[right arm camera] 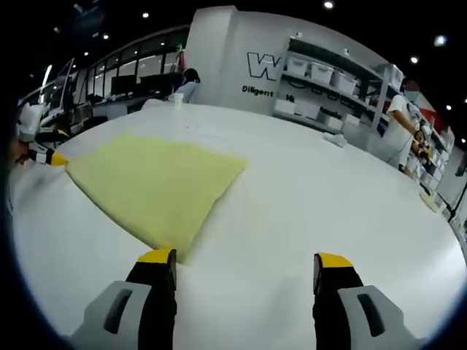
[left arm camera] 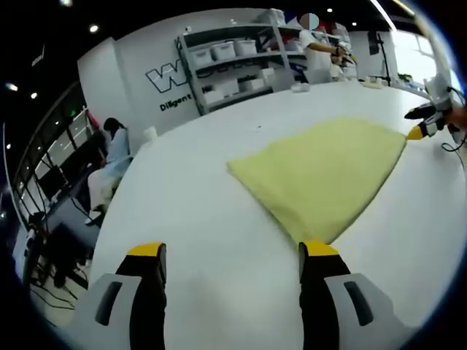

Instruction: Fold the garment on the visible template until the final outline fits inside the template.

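Note:
A pale yellow garment lies folded flat on the white table, roughly triangular. My left gripper is open just above the table, and its right jaw tip touches the garment's near corner. The right gripper stands at the far corner, a yellow jaw tip against the cloth. In the right gripper view the same garment spreads to the left. My right gripper is open, its left jaw tip at the cloth's near corner. The left gripper sits at the opposite corner. Neither holds cloth between its jaws.
Shelving with white bins lines the far wall, and a person stands beside it. Another person sits past the table's left edge. Small white items rest at the far side of the table.

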Motion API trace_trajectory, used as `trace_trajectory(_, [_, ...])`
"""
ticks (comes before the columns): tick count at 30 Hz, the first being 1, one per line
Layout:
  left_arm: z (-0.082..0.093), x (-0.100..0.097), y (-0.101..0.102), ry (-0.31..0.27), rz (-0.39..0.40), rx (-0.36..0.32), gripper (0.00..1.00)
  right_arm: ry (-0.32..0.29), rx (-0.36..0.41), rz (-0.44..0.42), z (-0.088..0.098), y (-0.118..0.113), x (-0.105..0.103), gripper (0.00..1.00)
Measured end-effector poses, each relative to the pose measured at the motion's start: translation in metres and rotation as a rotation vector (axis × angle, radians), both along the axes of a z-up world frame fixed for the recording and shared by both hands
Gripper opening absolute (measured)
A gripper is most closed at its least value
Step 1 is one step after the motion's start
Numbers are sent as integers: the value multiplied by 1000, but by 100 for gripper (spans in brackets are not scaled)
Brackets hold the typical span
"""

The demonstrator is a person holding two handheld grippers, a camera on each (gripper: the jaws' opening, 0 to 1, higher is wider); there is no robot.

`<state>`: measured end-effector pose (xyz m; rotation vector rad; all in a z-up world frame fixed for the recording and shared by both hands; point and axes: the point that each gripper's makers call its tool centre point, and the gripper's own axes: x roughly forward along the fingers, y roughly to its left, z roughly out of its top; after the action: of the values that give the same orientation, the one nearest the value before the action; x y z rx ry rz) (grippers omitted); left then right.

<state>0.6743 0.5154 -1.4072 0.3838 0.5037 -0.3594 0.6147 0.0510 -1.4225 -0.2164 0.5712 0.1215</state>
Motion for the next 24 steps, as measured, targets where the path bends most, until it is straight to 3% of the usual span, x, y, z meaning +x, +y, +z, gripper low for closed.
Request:
trace_trajectory(8, [9, -15, -7, 7, -35, -30, 71, -4, 38, 82, 7, 22, -7, 78])
trace_trajectory(16, [19, -40, -29, 34, -138, -85, 70, -13, 114, 162, 22, 48, -15, 79])
trace_trajectory(24, [37, -67, -49, 44, -178, -164, 69, -27, 170, 239, 34, 69, -32, 79])
